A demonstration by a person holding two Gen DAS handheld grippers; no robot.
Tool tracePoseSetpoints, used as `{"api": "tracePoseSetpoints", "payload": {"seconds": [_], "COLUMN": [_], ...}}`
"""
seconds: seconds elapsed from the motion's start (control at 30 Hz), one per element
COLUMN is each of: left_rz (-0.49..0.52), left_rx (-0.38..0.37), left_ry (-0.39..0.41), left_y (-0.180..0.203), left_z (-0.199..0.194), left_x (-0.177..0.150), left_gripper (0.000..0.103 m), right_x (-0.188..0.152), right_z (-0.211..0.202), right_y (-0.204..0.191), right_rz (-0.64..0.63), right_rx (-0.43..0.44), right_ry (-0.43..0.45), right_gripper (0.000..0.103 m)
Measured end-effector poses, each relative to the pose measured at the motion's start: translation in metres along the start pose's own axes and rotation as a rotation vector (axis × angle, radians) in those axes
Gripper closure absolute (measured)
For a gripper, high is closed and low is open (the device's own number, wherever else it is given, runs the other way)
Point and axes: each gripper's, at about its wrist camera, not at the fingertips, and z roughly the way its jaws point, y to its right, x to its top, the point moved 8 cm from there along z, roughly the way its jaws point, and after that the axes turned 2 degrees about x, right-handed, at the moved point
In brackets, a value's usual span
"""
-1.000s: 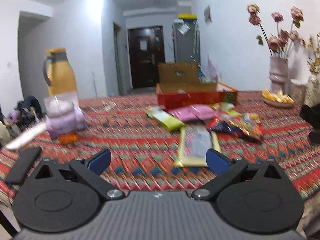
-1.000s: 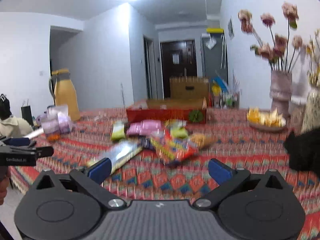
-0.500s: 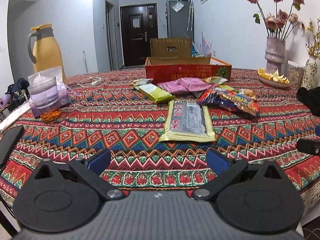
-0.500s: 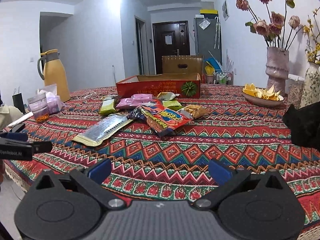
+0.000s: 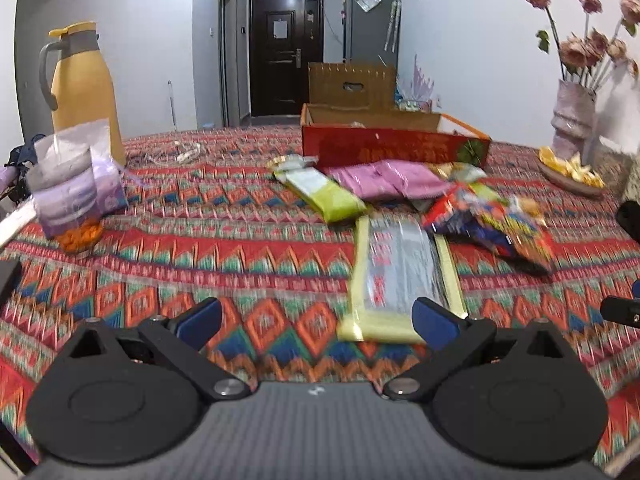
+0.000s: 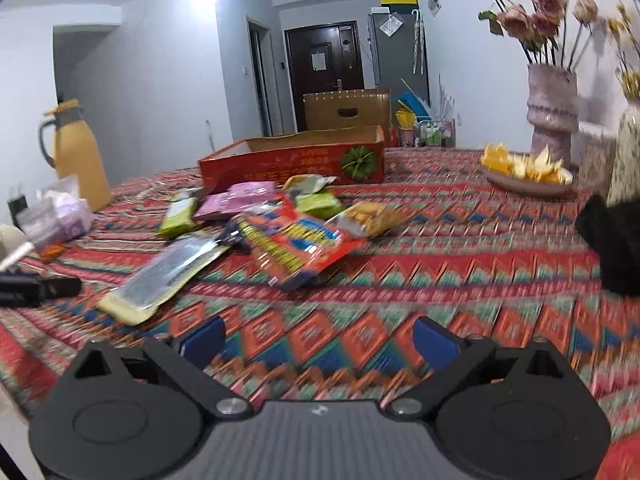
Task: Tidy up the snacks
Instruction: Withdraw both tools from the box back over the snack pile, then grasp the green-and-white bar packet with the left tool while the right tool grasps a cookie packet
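The long flat snack packet with pale yellow edges and a silvery printed centre (image 5: pixel 402 276) lies on the patterned red, orange and teal tablecloth (image 5: pixel 224 256), just ahead of the left gripper (image 5: pixel 318 318); its near end sits just inside that gripper's right blue-padded finger (image 5: pixel 434 322). Its long axis runs away from the left wrist camera, the far end pointing toward the shallow red cardboard box (image 5: pixel 394 148) at the back of the table. The left gripper's jaws stand wide apart, with only cloth between them. The right gripper (image 6: pixel 318 342) hovers over bare cloth, its jaws apart and closing with nothing between them; from there the same packet (image 6: pixel 166 274) lies well off to the left (slanting diagonally), beside a glossy red-and-yellow crinkled snack bag (image 6: pixel 298 246).
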Motion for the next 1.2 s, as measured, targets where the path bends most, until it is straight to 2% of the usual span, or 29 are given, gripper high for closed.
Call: {"api": "tracePoseSetpoints", "payload": {"seconds": [0.13, 0.2, 0.3, 0.47, 0.63, 0.77, 0.83, 0.9, 0.97, 1.07, 1.13, 1.17, 1.2], "left_rz": [0.047, 0.067, 0.079, 0.042, -0.027, -0.044, -0.036, -0.011, 0.004, -0.020, -0.012, 0.000, 0.013], "left_rx": [-0.024, -0.056, -0.076, -0.066, -0.015, -0.021, -0.029, -0.048, -0.009, 0.034, 0.037, 0.030, 0.030], "left_ry": [0.013, 0.023, 0.028, -0.051, -0.117, -0.173, -0.159, -0.147, -0.139, -0.141, -0.136, -0.134, -0.142], "left_y": [0.003, 0.007, 0.011, 0.009, -0.003, -0.006, -0.006, -0.003, -0.003, -0.004, -0.002, -0.001, 0.001], "left_z": [0.024, 0.036, 0.065, 0.132, 0.189, 0.214, 0.219, 0.224, 0.231, 0.237, 0.236, 0.233, 0.229], "left_x": [0.035, 0.052, 0.076, 0.096, 0.101, 0.097, 0.099, 0.099, 0.102, 0.107, 0.107, 0.106, 0.105], "left_gripper": [0.000, 0.000, 0.000, 0.000, 0.000, 0.017, 0.024, 0.036, 0.038, 0.039, 0.050, 0.063, 0.063], "right_x": [0.039, 0.060, 0.083, 0.091, 0.088, 0.089, 0.089, 0.090, 0.090, 0.089, 0.087, 0.087, 0.085], "right_z": [0.023, 0.038, 0.068, 0.130, 0.164, 0.181, 0.186, 0.187, 0.186, 0.184, 0.184, 0.184, 0.183], "right_y": [0.017, 0.026, 0.037, 0.054, 0.053, 0.058, 0.062, 0.063, 0.063, 0.062, 0.060, 0.060, 0.059], "right_rz": [-0.068, -0.094, -0.143, -0.157, -0.186, -0.149, -0.126, -0.102, -0.086, -0.091, -0.108, -0.119, -0.135], "right_rx": [-0.032, -0.022, -0.001, 0.030, 0.083, 0.117, 0.124, 0.130, 0.122, 0.115, 0.096, 0.086, 0.075], "right_ry": [0.011, 0.006, -0.017, -0.120, -0.170, -0.177, -0.185, -0.174, -0.166, -0.156, -0.145, -0.139, -0.135], "right_gripper": [0.011, 0.016, 0.017, 0.027, 0.027, 0.029, 0.033, 0.037, 0.046, 0.048, 0.049, 0.051, 0.055]}}
